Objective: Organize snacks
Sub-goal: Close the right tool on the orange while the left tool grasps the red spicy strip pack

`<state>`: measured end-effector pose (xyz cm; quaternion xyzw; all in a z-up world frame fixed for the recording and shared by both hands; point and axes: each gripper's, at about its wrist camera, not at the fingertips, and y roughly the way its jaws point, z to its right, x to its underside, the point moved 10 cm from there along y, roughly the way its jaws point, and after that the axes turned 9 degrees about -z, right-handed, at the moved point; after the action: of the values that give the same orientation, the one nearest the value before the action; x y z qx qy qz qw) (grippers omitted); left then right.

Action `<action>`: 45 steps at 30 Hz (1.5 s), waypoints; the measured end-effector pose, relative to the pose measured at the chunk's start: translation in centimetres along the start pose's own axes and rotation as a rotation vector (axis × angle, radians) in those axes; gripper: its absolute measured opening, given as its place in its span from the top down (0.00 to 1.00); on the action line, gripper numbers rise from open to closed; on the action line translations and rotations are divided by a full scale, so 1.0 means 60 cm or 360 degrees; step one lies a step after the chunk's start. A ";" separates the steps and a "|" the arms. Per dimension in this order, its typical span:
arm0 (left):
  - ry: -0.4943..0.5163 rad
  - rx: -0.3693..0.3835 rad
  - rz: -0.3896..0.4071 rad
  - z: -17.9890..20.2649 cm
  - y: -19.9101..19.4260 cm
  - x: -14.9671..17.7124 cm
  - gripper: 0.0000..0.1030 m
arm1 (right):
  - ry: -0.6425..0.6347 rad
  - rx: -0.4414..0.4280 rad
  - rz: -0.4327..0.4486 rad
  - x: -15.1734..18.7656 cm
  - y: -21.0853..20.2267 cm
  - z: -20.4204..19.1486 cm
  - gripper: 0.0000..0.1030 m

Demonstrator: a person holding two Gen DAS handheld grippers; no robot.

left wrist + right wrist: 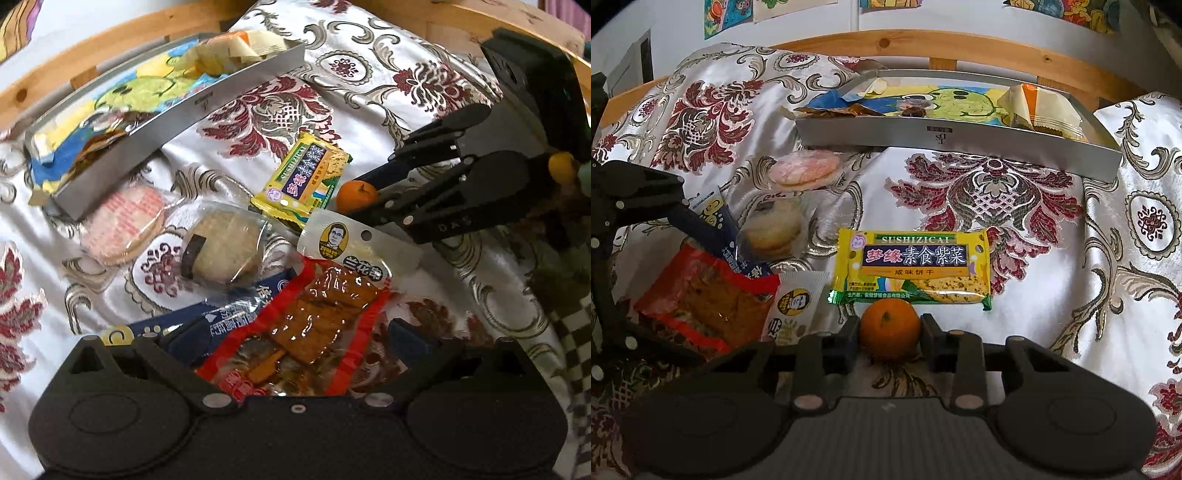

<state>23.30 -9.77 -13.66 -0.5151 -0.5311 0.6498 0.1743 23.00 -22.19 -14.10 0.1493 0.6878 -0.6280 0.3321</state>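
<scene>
Nearest the right gripper (890, 332), its jaws pinched a small orange (889, 328); squeezed harder it could burst, while the left gripper (295, 336) straddled, spread, the red packet (306, 317).

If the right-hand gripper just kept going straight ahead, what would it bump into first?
The right gripper already brackets a small orange; pushed on, that would likely meet the yellow seaweed cracker packet just beyond.
</scene>
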 end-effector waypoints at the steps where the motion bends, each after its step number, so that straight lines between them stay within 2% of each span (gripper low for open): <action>1: 0.0012 -0.0007 0.0002 0.000 0.002 -0.001 0.01 | -0.0001 0.0002 0.0000 0.000 0.000 -0.001 0.61; 3: 0.0021 -0.0004 0.0012 0.002 0.003 -0.001 0.01 | -0.0001 0.0005 -0.0001 0.000 0.002 0.000 0.61; 9: 0.0008 0.0149 -0.0057 0.019 0.010 0.006 0.02 | -0.0007 0.0009 -0.0011 0.001 0.004 0.000 0.61; 13: -0.0146 0.0333 -0.0176 0.027 0.016 0.021 0.03 | -0.0022 0.0013 -0.0011 0.001 0.003 -0.001 0.62; 17: -0.0197 0.0304 -0.0200 0.038 0.008 0.025 0.03 | -0.0031 0.0010 -0.0018 0.003 -0.001 -0.003 0.63; 23: -0.0245 0.0340 -0.0241 0.081 -0.009 0.037 0.04 | -0.0022 -0.0069 -0.0095 0.012 -0.020 -0.008 0.63; 27: -0.0164 0.0257 -0.0239 0.092 -0.015 0.033 0.07 | -0.0014 -0.0075 -0.0129 0.023 -0.038 -0.007 0.62; 31: -0.0162 0.0150 -0.0162 0.074 -0.014 0.020 0.07 | 0.0003 -0.0086 -0.0135 0.024 -0.040 -0.004 0.62; 34: -0.0146 0.0121 -0.0115 0.064 -0.009 0.013 0.06 | -0.0006 -0.0092 -0.0138 0.020 -0.034 -0.007 0.62; 37: -0.0139 0.0132 -0.0105 0.057 0.002 0.008 0.06 | -0.0018 -0.0084 -0.0141 0.019 -0.028 -0.008 0.62; 43: -0.0233 0.0294 -0.0114 0.042 0.017 0.007 0.07 | -0.0030 -0.0072 -0.0148 0.018 -0.016 -0.010 0.61; 45: -0.0242 0.0307 -0.0103 0.043 0.016 0.005 0.14 | -0.0024 -0.0069 -0.0143 0.016 -0.013 -0.010 0.61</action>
<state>21.32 -11.22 -14.90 -0.4277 -0.4941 0.7291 0.2033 21.66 -21.96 -14.16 0.1063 0.7047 -0.6282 0.3120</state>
